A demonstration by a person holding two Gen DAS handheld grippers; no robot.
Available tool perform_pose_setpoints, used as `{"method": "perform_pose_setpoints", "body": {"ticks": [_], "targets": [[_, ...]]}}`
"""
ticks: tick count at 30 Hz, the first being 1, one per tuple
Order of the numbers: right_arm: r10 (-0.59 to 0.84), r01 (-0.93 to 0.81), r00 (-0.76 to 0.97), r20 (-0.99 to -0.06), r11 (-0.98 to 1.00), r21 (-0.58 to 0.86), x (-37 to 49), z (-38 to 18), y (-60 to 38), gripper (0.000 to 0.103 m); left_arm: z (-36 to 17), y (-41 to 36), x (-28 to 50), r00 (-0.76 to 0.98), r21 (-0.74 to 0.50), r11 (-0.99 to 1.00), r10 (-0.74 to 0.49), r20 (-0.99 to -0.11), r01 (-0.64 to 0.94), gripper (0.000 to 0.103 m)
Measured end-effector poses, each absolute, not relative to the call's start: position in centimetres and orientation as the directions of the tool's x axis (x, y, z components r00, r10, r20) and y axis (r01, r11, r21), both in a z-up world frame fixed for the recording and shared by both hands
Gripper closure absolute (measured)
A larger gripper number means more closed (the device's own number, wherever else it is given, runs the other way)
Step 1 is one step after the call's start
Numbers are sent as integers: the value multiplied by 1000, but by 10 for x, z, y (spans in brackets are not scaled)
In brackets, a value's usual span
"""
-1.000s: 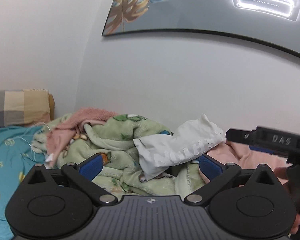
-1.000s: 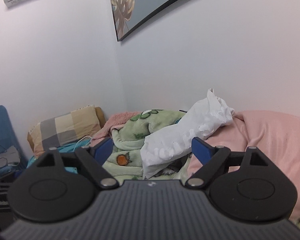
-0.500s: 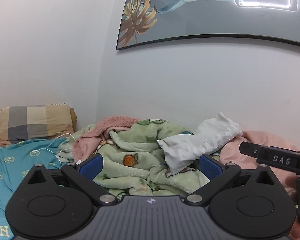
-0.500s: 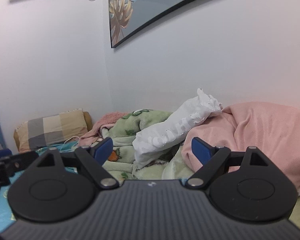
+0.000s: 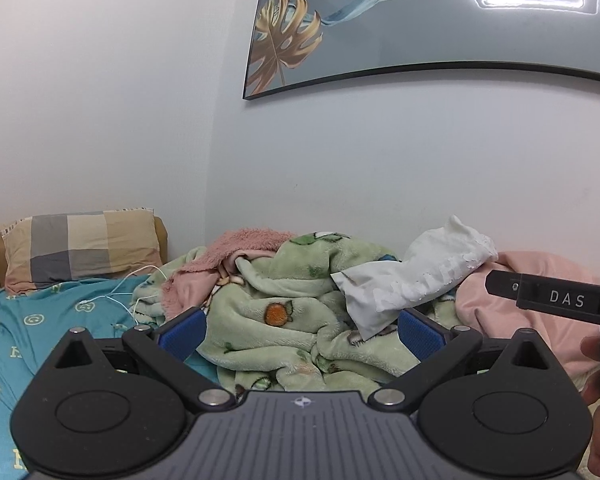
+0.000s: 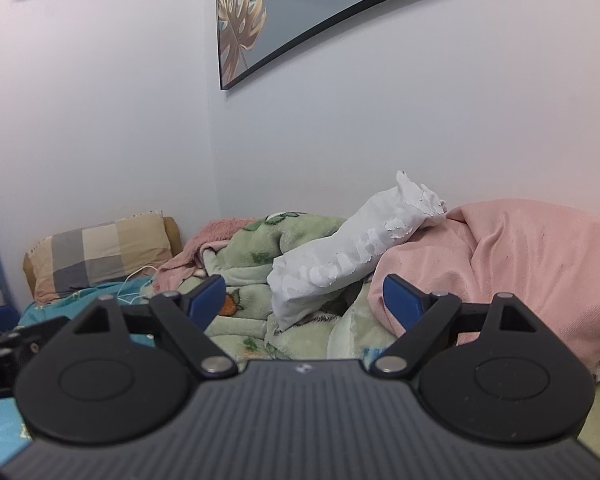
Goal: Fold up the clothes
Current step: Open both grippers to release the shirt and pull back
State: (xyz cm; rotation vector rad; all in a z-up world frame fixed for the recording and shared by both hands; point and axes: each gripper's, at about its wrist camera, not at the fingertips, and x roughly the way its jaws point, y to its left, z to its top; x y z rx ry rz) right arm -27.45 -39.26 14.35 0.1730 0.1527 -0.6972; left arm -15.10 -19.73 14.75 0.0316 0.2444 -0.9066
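Note:
A crumpled white garment [image 5: 416, 280] with cracked white print lies on top of a heap of bedding against the wall; it also shows in the right wrist view [image 6: 348, 252]. My left gripper [image 5: 300, 330] is open and empty, held back from the heap. My right gripper [image 6: 304, 304] is open and empty, facing the white garment from a short distance. The right gripper's black body [image 5: 556, 300] shows at the right edge of the left wrist view.
A green fleece blanket [image 5: 292, 320] with cartoon print, a fuzzy pink blanket [image 5: 236, 248] and a smooth pink cloth [image 6: 512, 264] are piled on the bed. A checked pillow [image 5: 80, 248] and teal sheet [image 5: 28, 332] with a white cable [image 5: 120, 296] lie left. The wall stands behind.
Both grippers have pulled back and tilted up from the heap; the white garment and blankets look smaller and lower in view. Both stay open and empty.

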Motion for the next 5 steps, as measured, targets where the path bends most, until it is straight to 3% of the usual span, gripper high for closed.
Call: {"method": "perform_pose_setpoints", "body": {"ticks": [5], "targets": [[-619,646,759,-204,756,109,-274,145,-390,16,148,-194,-152,586,-79,612,-781,-217,787,0]]}}
